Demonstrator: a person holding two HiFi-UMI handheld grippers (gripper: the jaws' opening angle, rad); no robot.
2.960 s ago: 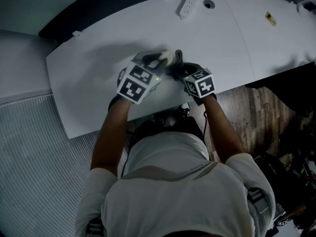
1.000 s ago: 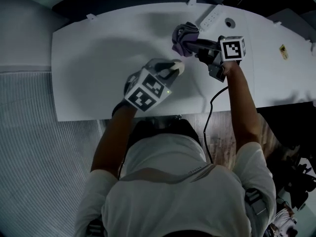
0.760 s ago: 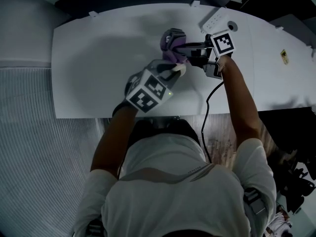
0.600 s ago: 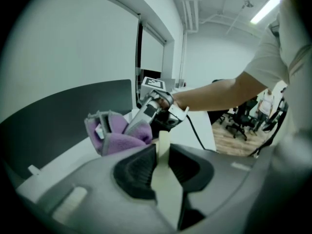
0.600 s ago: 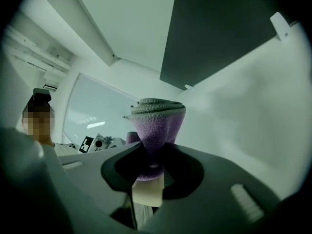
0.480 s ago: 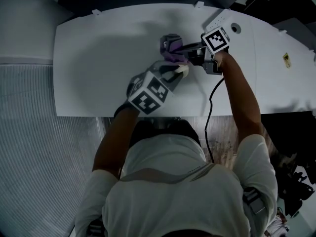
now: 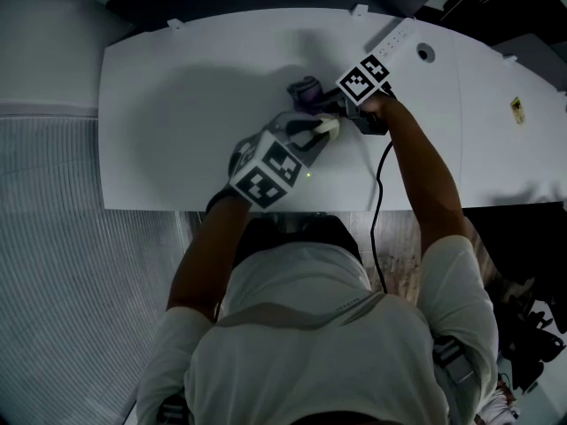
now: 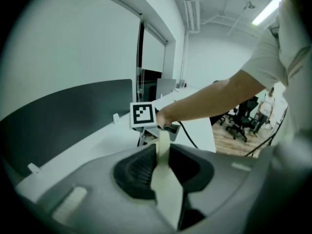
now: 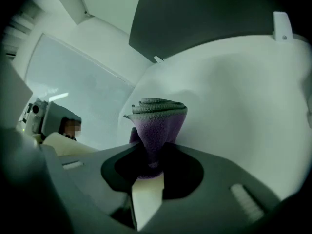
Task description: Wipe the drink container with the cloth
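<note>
The right gripper (image 9: 151,167) clamps the purple cloth (image 9: 158,121), bunched near eleven o'clock of the cream drink container (image 7: 326,126) pinched in the left gripper (image 7: 306,133). Pressing hard could likely twist the container out of that narrow pinch.

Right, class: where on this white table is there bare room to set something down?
Widest bare patch: the table's left half, from its left edge to the left claw. Another lies on the right, between the right arm and the yellow sticker. The middle is crowded: the drink container and the right claw's cloth meet there, power strip just behind.
</note>
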